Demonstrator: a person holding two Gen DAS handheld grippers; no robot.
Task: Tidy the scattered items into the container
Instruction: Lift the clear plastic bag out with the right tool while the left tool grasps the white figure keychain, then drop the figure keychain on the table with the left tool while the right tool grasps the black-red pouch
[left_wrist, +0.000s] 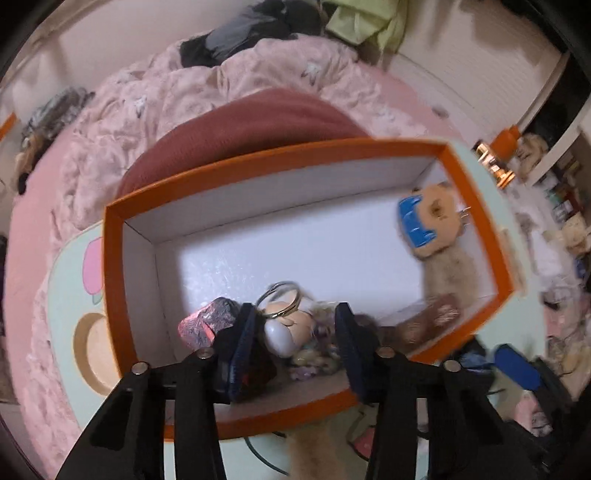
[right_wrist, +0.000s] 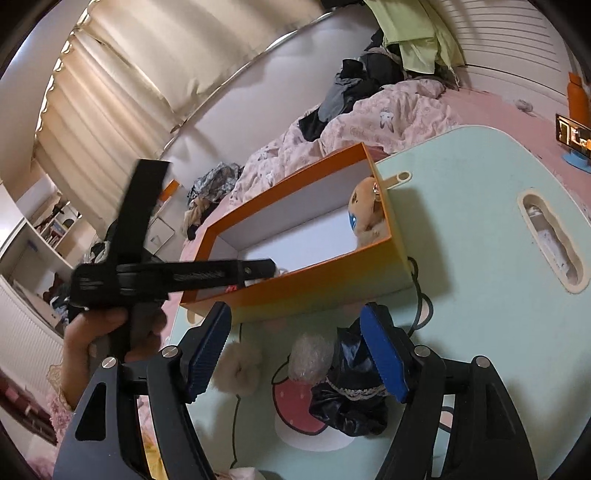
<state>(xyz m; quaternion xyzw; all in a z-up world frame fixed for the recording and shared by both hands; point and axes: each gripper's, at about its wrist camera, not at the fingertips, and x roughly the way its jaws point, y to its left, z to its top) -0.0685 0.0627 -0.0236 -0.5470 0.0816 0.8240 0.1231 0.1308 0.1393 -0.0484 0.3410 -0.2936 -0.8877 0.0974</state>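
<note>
Left gripper (left_wrist: 295, 332): matte black frame of angular arms with cut-out slots, round silver screw heads at the pivots, and dark navy ribbed pads on the inner faces of its fingers (left_wrist: 242, 347). Right gripper (right_wrist: 295, 350): the same black frame and silver screws, with brighter blue ridged pads (right_wrist: 382, 354). In the right wrist view the person's hand (right_wrist: 110, 336) shows at the left gripper's black handle, with a pink floral sleeve (right_wrist: 59, 402) edged in pale lace at the wrist.
</note>
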